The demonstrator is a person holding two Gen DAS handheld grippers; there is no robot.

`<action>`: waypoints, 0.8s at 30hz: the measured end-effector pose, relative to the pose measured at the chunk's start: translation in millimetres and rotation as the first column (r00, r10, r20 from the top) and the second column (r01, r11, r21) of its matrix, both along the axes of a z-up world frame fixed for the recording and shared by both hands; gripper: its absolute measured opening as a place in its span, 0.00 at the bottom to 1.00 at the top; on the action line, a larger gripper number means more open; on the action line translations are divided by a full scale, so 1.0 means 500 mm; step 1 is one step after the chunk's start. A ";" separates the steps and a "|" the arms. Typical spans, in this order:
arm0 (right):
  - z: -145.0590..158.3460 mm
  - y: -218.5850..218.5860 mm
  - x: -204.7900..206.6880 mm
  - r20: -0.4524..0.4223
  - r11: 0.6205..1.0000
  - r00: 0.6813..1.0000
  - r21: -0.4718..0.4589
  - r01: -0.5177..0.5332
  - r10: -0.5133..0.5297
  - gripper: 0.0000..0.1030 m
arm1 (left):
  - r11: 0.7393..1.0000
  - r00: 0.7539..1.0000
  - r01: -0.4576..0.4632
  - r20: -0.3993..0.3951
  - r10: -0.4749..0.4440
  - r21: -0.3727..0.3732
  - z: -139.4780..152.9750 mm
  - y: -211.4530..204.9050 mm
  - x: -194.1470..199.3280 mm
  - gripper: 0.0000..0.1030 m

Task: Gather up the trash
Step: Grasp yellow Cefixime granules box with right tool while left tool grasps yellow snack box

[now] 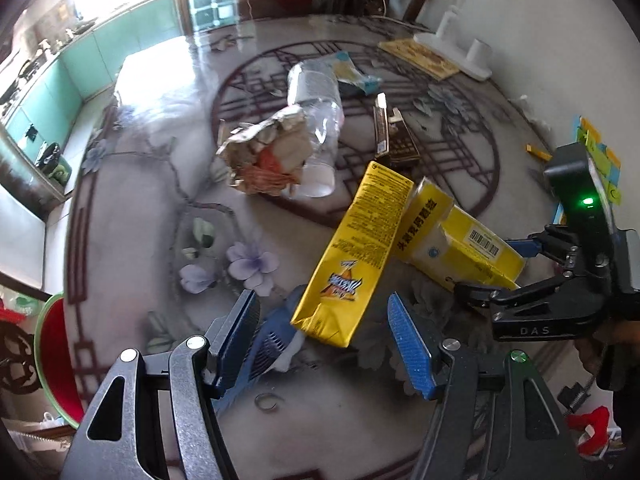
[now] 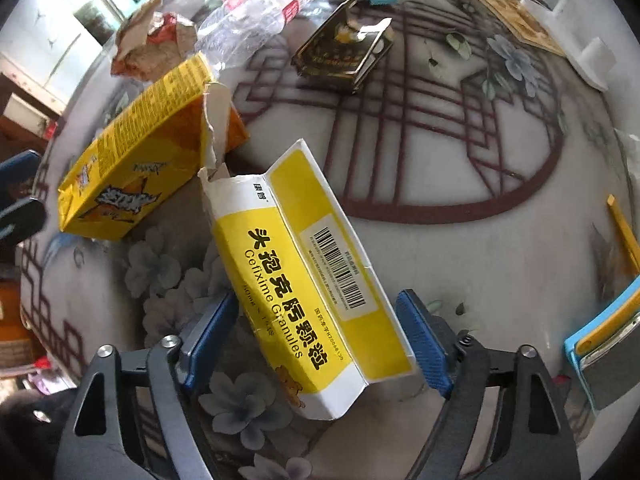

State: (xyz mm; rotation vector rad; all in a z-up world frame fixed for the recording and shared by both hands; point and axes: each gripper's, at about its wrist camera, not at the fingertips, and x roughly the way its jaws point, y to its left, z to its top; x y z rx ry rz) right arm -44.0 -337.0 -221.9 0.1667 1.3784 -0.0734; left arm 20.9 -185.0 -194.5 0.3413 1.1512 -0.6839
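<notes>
Looking down along the left wrist view:
Left gripper (image 1: 324,340): jaws apart, pointing down at the table, blue pads on either side of the near end of a carton, not pressing on it.
Yellow carton (image 1: 360,248): long, lying flat on the table (image 1: 132,208), near end between the left jaws, far end beside the medicine box.
Medicine box (image 1: 460,240): yellow and white, just right of the carton, barcode face up.
Right gripper (image 1: 496,268): reaching in from the right edge, black fingers at the medicine box; green light lit on its body.
Crumpled wrapper (image 1: 264,156): farther back, touching a clear plastic bottle (image 1: 316,120) lying on its side.
Dark box (image 1: 394,140): open, beyond the carton, apart from it.

Looking down along the right wrist view:
Right gripper (image 2: 316,340): jaws apart, straddling the near end of the medicine box (image 2: 304,280); whether the pads touch its sides cannot be told.
Yellow carton (image 2: 136,160): left of the medicine box, torn open at its far end, touching the box's far corner.
Left gripper (image 2: 20,200): only a blue and black tip at the left edge, by the carton.
Dark box (image 2: 344,56): open, well beyond the medicine box.
Bottle (image 2: 260,4) and wrapper (image 2: 152,44): at the far left of the table.
</notes>
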 end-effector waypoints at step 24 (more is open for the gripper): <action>0.193 -0.007 -0.039 0.277 0.988 0.949 0.057 0.141 -0.151 0.45 | 0.992 0.997 -0.072 -0.042 0.068 -0.102 0.015 0.001 0.014 0.39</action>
